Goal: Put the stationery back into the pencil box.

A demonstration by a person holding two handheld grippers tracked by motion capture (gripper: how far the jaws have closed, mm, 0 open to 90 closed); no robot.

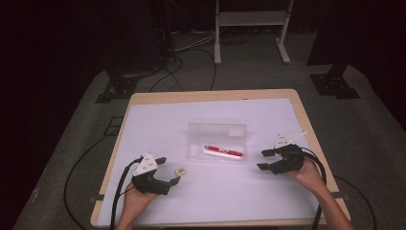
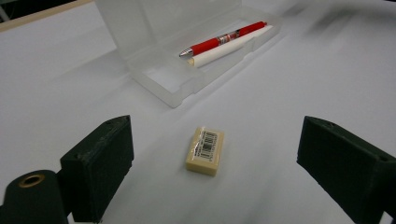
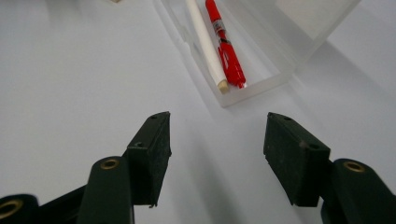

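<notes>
A small cream eraser (image 1: 180,170) (image 2: 205,150) with a barcode label lies flat on the white sheet. My left gripper (image 1: 169,170) (image 2: 218,128) is open, one jaw on either side of the eraser and neither touching it. A clear plastic pencil case (image 1: 218,141) (image 2: 159,88) (image 3: 261,79) lies open mid-table, lid raised at the back. Inside it are a red pen (image 1: 225,150) (image 2: 224,38) (image 3: 226,51) and a white stick (image 1: 218,154) (image 2: 229,49) (image 3: 203,42), side by side. My right gripper (image 1: 263,160) (image 3: 219,123) is open and holds nothing, just right of the case and pointing at its end.
A white sheet (image 1: 158,124) covers most of the wooden table (image 1: 201,96). Cables trail from both grippers over the near edge. Beyond the table are a dark floor, stands and a white frame (image 1: 249,19).
</notes>
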